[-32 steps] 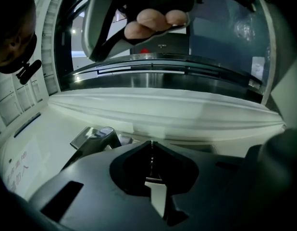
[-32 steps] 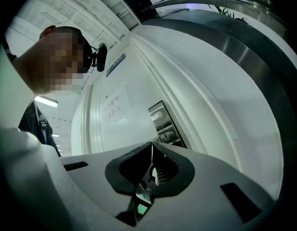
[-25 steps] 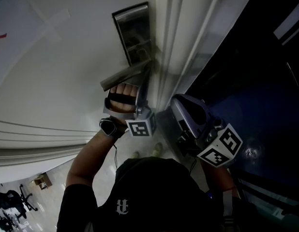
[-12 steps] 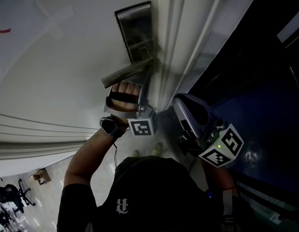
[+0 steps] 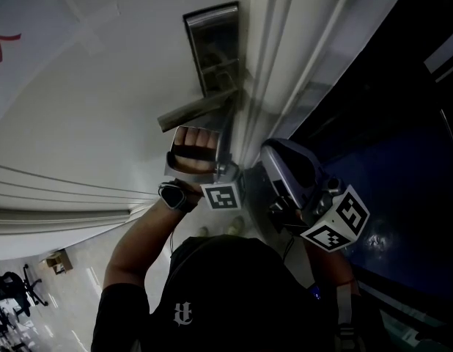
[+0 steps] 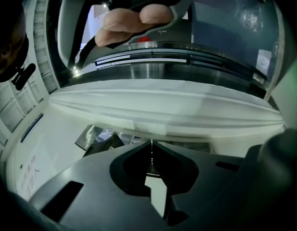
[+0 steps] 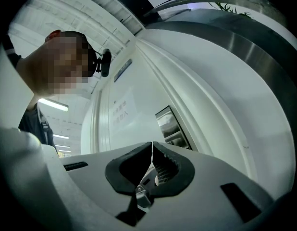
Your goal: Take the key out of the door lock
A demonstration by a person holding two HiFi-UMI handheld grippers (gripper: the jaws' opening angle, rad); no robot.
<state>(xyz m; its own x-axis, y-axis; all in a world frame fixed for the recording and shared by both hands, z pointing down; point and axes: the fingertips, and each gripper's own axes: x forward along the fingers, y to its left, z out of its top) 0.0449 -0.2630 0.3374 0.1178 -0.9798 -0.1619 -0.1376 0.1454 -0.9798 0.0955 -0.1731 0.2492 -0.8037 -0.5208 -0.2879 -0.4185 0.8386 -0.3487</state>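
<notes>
A steel lock plate [image 5: 215,46] with a lever handle [image 5: 197,111] sits on the white door [image 5: 102,108]. My left gripper [image 5: 228,121] reaches up just under the lever, its tips hard against the plate and hidden there in the head view. In the left gripper view its jaws [image 6: 151,142] are closed on a thin silver strip, the key [image 6: 151,159], with the lock plate [image 6: 98,134] right behind. My right gripper [image 5: 274,156] hangs beside the door frame with closed jaws [image 7: 152,144] and nothing between them; it looks at the lock plate [image 7: 170,126].
The white door frame [image 5: 278,50] runs next to the lock, with a dark glass panel [image 5: 388,123] to its right. A paper with red marks [image 5: 3,50] is taped on the door. An office chair [image 5: 17,299] stands on the floor far below.
The left gripper and its hand have shifted slightly right and down in the head view, still under the lever. The right gripper has hardly moved.
</notes>
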